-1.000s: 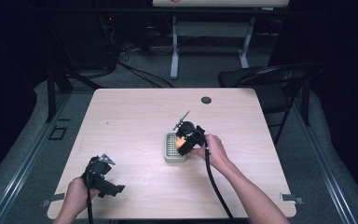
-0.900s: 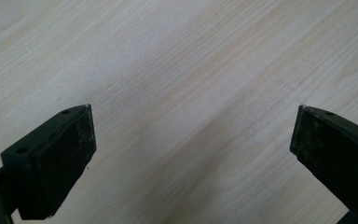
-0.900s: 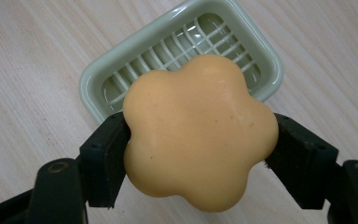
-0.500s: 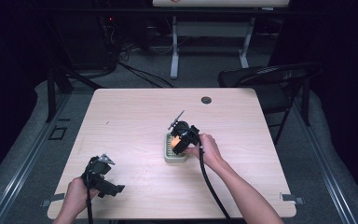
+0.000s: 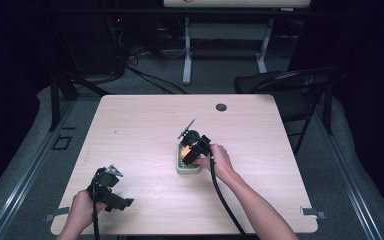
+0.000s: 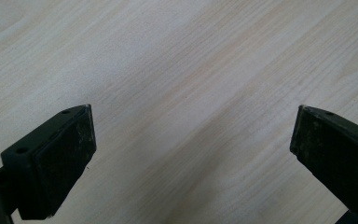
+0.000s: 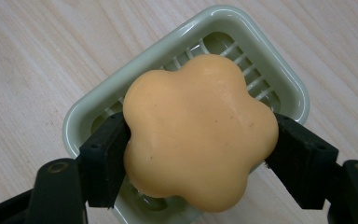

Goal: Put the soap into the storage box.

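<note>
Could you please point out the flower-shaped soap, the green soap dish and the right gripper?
flower-shaped soap (image 7: 199,130), right gripper view, middle of its top face.
green soap dish (image 7: 261,56), right gripper view, far rim.
right gripper (image 7: 196,156), right gripper view, midway between its fingertips.

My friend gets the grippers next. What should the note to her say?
Right gripper: shut on the orange flower-shaped soap, held over the pale green slotted soap dish near the table's middle.
Left gripper: open, holding nothing, over bare wood at the near left.
Done: soap gripped and brought above the dish.
Left: probably lower it into the dish and let go; I cannot tell whether it touches the slots yet.
</note>
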Demonstrator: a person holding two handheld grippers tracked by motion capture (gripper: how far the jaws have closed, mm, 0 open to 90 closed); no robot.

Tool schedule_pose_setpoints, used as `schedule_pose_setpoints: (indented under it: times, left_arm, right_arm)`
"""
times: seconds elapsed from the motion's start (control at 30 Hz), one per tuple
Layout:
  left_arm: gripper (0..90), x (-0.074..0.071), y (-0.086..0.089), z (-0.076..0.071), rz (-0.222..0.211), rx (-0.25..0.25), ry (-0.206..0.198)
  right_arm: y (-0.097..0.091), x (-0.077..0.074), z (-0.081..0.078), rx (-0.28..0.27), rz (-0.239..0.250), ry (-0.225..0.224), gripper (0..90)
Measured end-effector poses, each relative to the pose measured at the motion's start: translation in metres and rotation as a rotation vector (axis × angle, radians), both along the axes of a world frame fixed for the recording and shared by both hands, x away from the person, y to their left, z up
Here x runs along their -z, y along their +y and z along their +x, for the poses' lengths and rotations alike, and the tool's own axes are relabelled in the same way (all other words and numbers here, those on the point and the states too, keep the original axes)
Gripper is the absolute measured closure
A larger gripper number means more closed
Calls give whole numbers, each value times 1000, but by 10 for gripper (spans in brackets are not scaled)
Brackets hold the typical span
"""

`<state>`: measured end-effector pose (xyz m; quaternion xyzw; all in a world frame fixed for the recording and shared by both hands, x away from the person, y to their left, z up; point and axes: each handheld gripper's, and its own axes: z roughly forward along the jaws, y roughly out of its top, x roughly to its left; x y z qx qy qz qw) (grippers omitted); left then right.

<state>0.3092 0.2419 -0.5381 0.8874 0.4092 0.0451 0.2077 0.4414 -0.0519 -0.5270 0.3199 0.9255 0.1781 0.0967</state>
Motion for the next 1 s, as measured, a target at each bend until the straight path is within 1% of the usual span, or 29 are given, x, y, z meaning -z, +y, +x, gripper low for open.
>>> schedule_pose_setpoints:
  times: [0.13, 0.2, 0.3, 0.4, 0.6, 0.63, 0.67, 0.7, 0.73, 0.87, 0.9, 0.93, 1.0]
  left_arm:
    - [3, 0, -1, 0, 0, 3, 0]
    - [3, 0, 0, 0, 0, 1, 0]
    - [3, 0, 0, 0, 0, -1, 1]
    - [3, 0, 0, 0, -1, 1, 0]
    - [2, 0, -1, 0, 0, 2, -5]
    - [2, 0, -1, 0, 3, 2, -6]
    - [2, 0, -1, 0, -1, 2, -2]
    - [2, 0, -1, 0, -1, 2, -1]
    - [2, 0, 0, 0, 0, 2, 1]
    - [2, 0, -1, 0, 2, 6, 3]
    - [2, 0, -1, -1, 2, 5, 3]
    - [2, 0, -1, -1, 1, 4, 3]
    - [2, 0, 0, 0, 1, 3, 4]
  right_arm:
    - [2, 2, 1, 0, 1, 1, 264]
    - [3, 3, 0, 5, 12, -1, 263]
    - [5, 3, 0, 3, 4, -6, 262]
    - [8, 5, -1, -4, -10, -2, 255]
    - [9, 4, -2, -7, -29, -14, 248]
    - [9, 3, -3, -4, -28, -19, 236]
    - [9, 3, -3, -4, -17, -17, 211]
    - [7, -2, -3, -2, 2, -20, 196]
    - [7, -2, -3, -2, 2, -20, 196]
    - [5, -12, -7, -18, 17, -17, 151]
    - [5, -12, -7, -18, 17, -17, 151]
    - [5, -14, -9, -18, 29, -14, 147]
    - [3, -18, -11, -30, 29, -10, 140]
